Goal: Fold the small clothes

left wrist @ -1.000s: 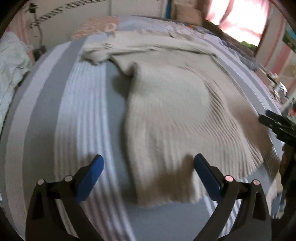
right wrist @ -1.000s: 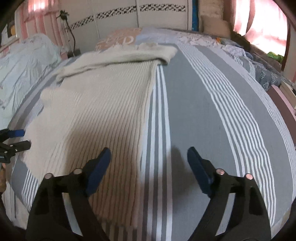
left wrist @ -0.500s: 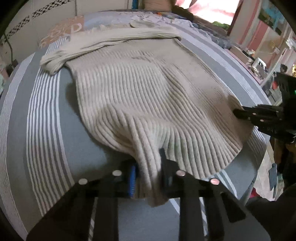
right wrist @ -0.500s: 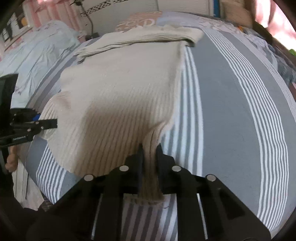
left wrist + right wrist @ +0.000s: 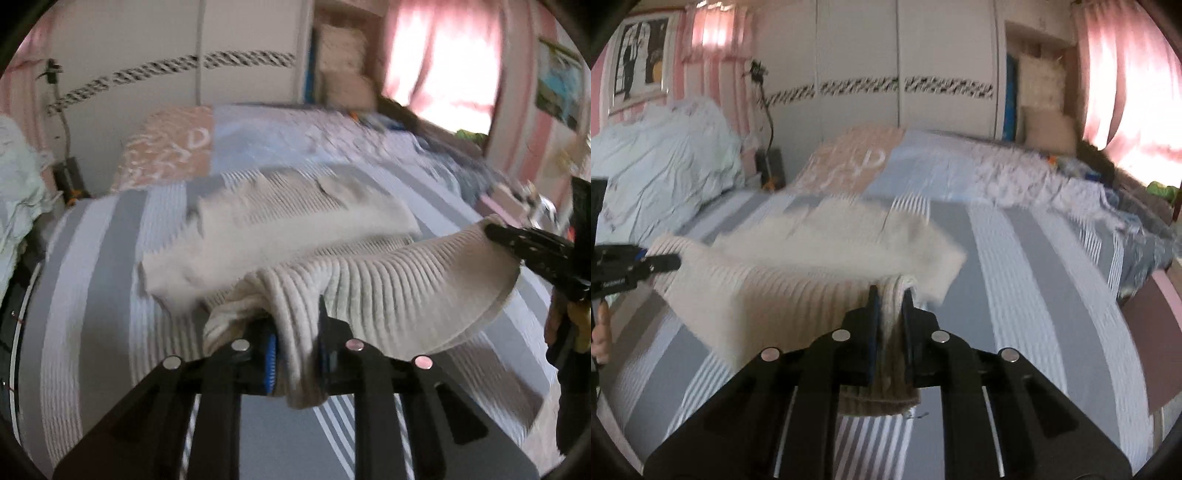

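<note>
striped bedspread (image 5: pixel 1027 280) | peach pillow (image 5: pixel 849 162) | pink curtains (image 5: pixel 1108 74) | crumpled pale bedding, possibly (image 5: pixel 661 155)

From my feed, a grey-and-white striped bedspread (image 5: pixel 1034 280) fills the lower frame. At twelve o'clock stands a white wardrobe wall with a black-and-white patterned band (image 5: pixel 905 86). Pink curtains (image 5: pixel 1123 85) glow with daylight at two o'clock. A framed dark-figured picture (image 5: pixel 639 61) hangs at ten o'clock, above a heap of pale blue crumpled bedding (image 5: pixel 665 158). A peach pillow with white lettering (image 5: pixel 849 162) lies at centre.
</note>
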